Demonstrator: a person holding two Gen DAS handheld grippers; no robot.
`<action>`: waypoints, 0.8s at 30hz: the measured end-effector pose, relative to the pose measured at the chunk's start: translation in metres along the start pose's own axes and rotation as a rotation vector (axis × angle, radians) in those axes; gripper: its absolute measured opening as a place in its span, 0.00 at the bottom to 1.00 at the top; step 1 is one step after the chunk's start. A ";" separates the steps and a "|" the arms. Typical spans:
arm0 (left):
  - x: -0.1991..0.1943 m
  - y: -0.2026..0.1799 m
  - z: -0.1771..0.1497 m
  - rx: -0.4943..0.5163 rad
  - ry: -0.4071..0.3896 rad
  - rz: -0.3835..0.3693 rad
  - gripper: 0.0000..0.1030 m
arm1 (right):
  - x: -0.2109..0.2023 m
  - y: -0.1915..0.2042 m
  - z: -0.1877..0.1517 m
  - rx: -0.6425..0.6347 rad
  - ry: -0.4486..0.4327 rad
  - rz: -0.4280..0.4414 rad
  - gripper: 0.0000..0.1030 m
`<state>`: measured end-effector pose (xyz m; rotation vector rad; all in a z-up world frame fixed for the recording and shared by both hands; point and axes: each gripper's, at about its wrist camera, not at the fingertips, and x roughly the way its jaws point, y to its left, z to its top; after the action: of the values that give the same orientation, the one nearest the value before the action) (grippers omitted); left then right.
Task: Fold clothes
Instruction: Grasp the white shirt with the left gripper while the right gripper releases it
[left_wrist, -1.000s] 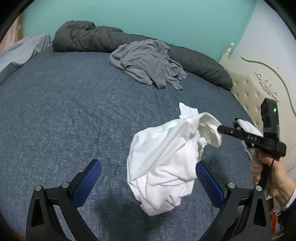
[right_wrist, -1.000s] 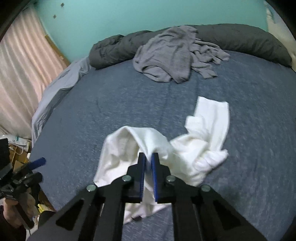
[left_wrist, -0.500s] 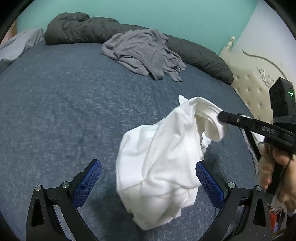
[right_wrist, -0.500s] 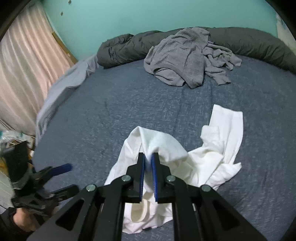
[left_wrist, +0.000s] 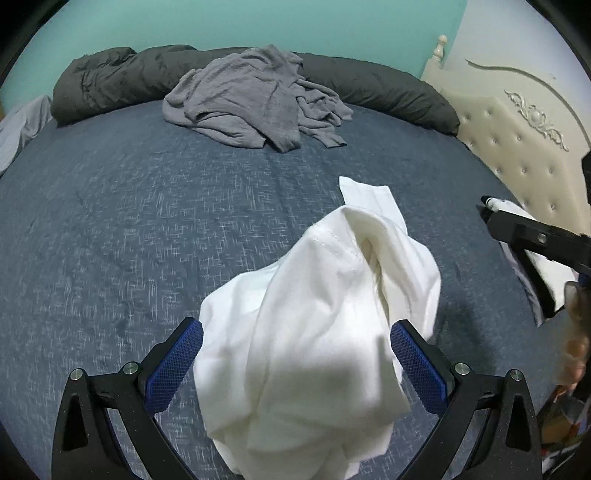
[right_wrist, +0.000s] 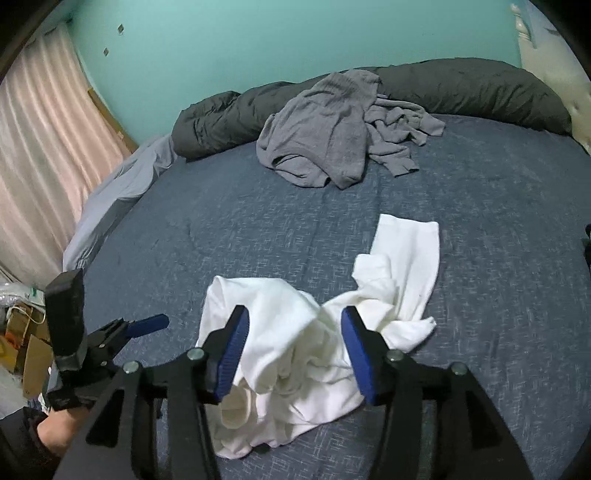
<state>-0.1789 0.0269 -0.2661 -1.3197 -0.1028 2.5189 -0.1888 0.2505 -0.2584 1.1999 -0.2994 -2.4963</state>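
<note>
Here the left tongs (left_wrist: 295, 354) stand wide open, their blue cross-hatched pads either side of a crumpled white shirt (left_wrist: 314, 350) that bulges up between them; its lower edge is cut off by the frame. In the right wrist view the right tongs (right_wrist: 293, 354) gape open too, above the same soft, creased cotton heaped on the bed (right_wrist: 221, 229), one flat sleeve reaching farther out. The bedcover is blue-grey with a pale flecked weave. Beyond lies a rumpled grey garment (left_wrist: 255, 99), resting against a long dark duvet roll (left_wrist: 388, 88). A hand (right_wrist: 55, 432) grips the left handle, mostly hidden.
</note>
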 end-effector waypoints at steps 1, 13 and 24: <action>0.002 0.001 0.001 -0.001 0.003 0.000 0.96 | 0.000 -0.003 -0.002 0.003 0.005 0.002 0.52; 0.015 -0.010 0.009 0.041 0.007 -0.032 0.79 | 0.016 -0.021 -0.032 0.085 0.044 0.023 0.52; 0.031 -0.017 0.013 0.069 0.050 -0.069 0.26 | 0.021 -0.017 -0.036 0.089 0.052 0.042 0.52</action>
<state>-0.2027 0.0528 -0.2800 -1.3277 -0.0496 2.4092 -0.1764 0.2567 -0.3017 1.2771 -0.4211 -2.4344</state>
